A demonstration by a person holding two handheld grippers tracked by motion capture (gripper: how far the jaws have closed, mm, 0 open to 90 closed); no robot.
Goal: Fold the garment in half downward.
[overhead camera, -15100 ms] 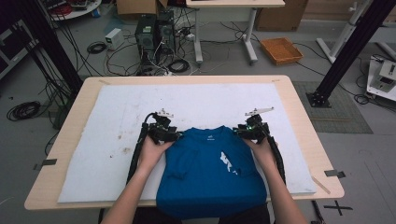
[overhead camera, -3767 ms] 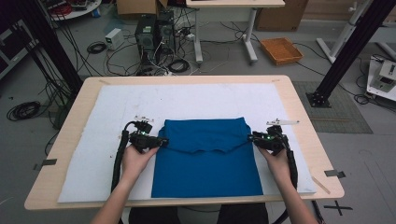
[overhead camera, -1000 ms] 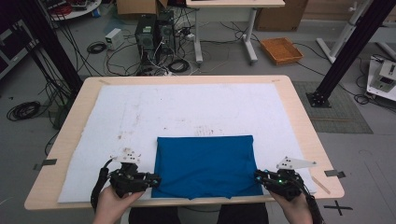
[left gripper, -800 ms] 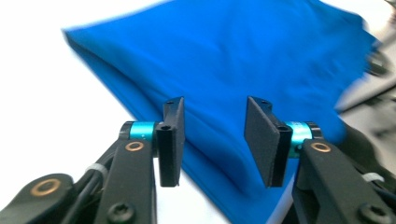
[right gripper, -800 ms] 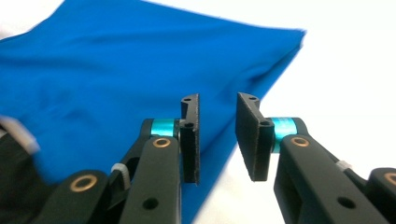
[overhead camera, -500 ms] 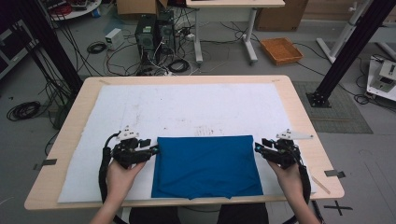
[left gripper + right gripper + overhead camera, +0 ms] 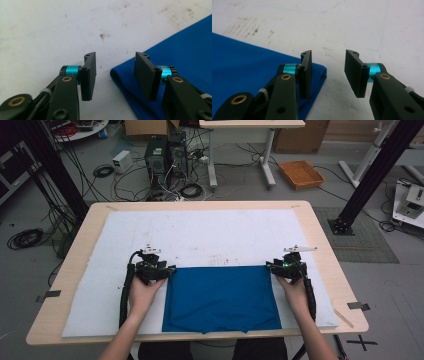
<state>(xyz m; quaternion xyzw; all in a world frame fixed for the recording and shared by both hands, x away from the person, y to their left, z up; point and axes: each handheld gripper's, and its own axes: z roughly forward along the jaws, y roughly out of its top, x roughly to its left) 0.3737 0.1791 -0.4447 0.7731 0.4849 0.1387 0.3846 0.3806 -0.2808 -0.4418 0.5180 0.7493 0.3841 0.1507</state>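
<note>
White mat (image 7: 210, 232); folded blue cloth (image 7: 220, 297) corners between both tools' jaws.

One folded blue cloth (image 7: 221, 297), one white mat (image 7: 200, 232), one tabletop (image 7: 320, 235), two tongs: left (image 7: 169, 270), right (image 7: 270, 266).

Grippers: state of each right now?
Left gripper: open, holding nothing, at blue cloth corner.
Right gripper: open, holding nothing, at the other corner.

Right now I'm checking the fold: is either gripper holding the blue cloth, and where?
Nothing is held. Both grippers, left and right, stand open at the far corners of the blue cloth.
</note>
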